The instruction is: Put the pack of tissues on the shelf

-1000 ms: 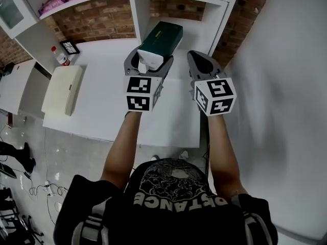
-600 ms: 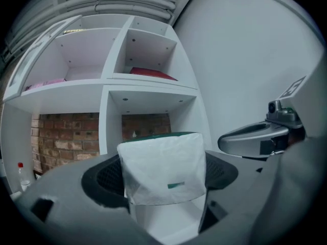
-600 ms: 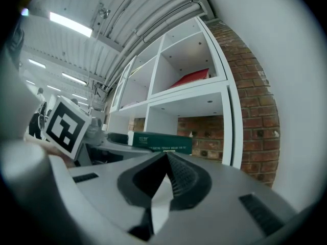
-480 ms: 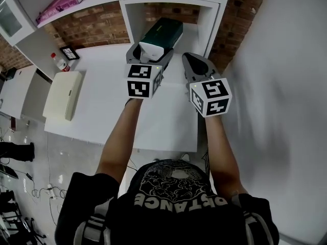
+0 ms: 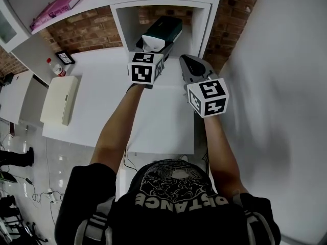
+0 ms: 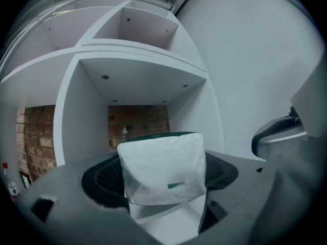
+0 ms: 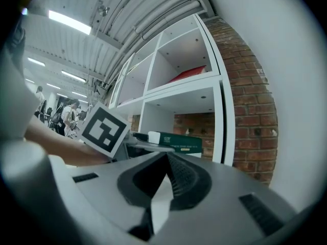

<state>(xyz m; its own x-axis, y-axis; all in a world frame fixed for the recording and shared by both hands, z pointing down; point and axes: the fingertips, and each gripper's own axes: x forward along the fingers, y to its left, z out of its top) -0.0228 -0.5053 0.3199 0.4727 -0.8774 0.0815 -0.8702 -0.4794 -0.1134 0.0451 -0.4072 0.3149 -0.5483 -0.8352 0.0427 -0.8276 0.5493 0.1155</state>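
Observation:
The green and white pack of tissues [image 5: 162, 30] is held by its white end in my left gripper [image 5: 149, 45], which is shut on it. The pack's far end reaches into the lower open compartment of the white shelf [image 5: 203, 22]. In the left gripper view the white end of the pack [image 6: 162, 167] fills the space between the jaws, with the compartment [image 6: 148, 80] right ahead. My right gripper [image 5: 190, 65] hangs beside it on the right, shut and empty. In the right gripper view the pack [image 7: 179, 142] shows at the shelf opening.
A white table [image 5: 102, 116] runs under the shelf. On its left lie a cream box [image 5: 59, 100], a small bottle [image 5: 57, 68] and a picture frame [image 5: 66, 57]. A pink book [image 5: 56, 6] lies on an upper shelf. A brick wall [image 5: 240, 14] is behind, a white wall at right.
My left gripper has carried the pack forward, so its far end now sits inside the shelf compartment. The right gripper has moved forward a little alongside.

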